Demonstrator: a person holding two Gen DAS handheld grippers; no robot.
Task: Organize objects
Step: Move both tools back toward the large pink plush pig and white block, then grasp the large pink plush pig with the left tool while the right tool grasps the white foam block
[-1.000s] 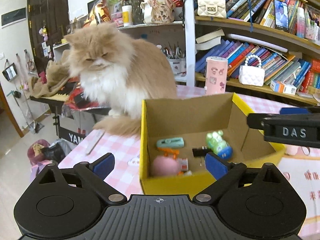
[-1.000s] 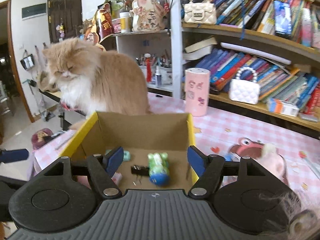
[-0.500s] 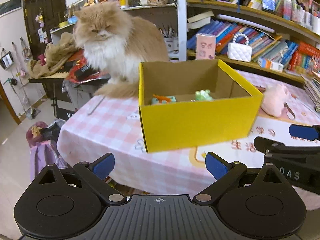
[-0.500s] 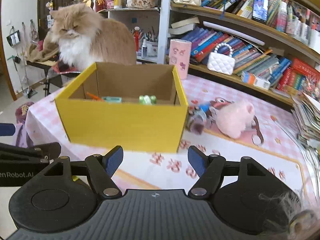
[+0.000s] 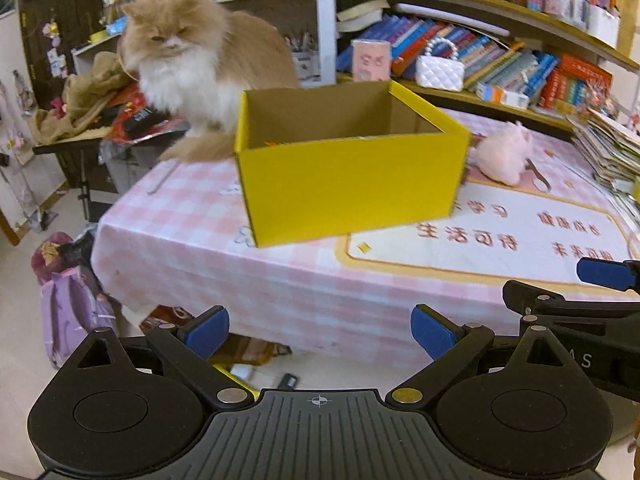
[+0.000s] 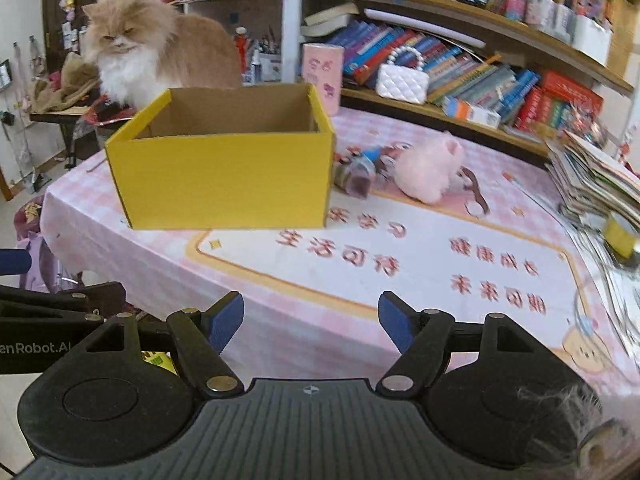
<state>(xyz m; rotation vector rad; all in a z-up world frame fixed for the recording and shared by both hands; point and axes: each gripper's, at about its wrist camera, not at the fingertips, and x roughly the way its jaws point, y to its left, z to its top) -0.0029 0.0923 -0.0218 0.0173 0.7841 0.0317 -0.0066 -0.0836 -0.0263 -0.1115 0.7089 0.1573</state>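
Observation:
A yellow cardboard box (image 5: pixel 348 184) (image 6: pixel 224 176) stands open-topped on the pink checked tablecloth (image 5: pixel 280 280) (image 6: pixel 360 264); its front wall hides what lies inside. Right of it lie a small bottle-like toy (image 6: pixel 356 176) and a pink plush (image 5: pixel 502 158) (image 6: pixel 430 168). My left gripper (image 5: pixel 320 330) is open with nothing between its fingers, off the table's near edge and well short of the box. My right gripper (image 6: pixel 311 316) hangs over the table's front part; its jaws are opening and nothing is between them.
A fluffy orange-and-white cat (image 5: pixel 192 64) (image 6: pixel 136 52) sits on the table just behind the box. A stack of papers (image 6: pixel 596 184) lies at the right edge. Bookshelves with a white handbag (image 6: pixel 402 82) and a pink canister (image 6: pixel 322 72) rise behind. Bags stand on the floor at left.
Both grippers have drawn back from above the box and sunk. The box now looks farther off, and the small things inside it have dropped out of sight behind its front wall.

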